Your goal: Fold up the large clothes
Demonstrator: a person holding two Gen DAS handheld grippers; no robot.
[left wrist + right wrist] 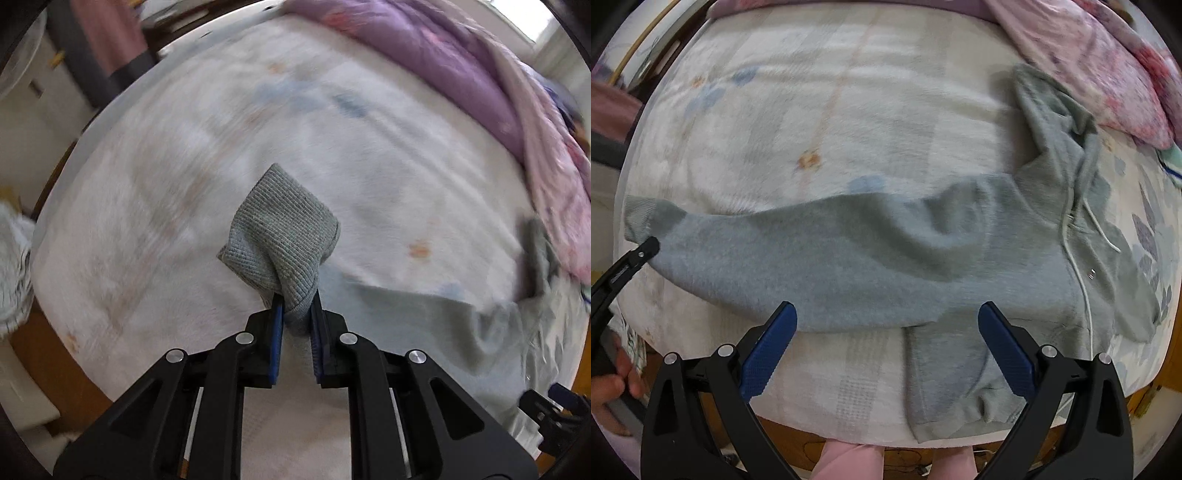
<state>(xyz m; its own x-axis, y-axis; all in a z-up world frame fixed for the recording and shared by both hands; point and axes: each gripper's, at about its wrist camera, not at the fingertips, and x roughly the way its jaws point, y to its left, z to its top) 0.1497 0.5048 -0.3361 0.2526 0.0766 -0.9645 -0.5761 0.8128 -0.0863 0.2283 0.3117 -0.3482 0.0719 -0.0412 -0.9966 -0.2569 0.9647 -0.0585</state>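
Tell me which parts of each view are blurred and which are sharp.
Left wrist view: the left gripper and the ribbed cuff it pinches are sharp; the bed cover is smeared. Right wrist view: the right gripper is crisp, the grey hoodie slightly soft.

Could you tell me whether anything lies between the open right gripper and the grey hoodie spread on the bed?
Nothing visible does. The right gripper hangs open directly over the grey hoodie, with no object between. The left gripper is shut on the sleeve cuff, off to the side.
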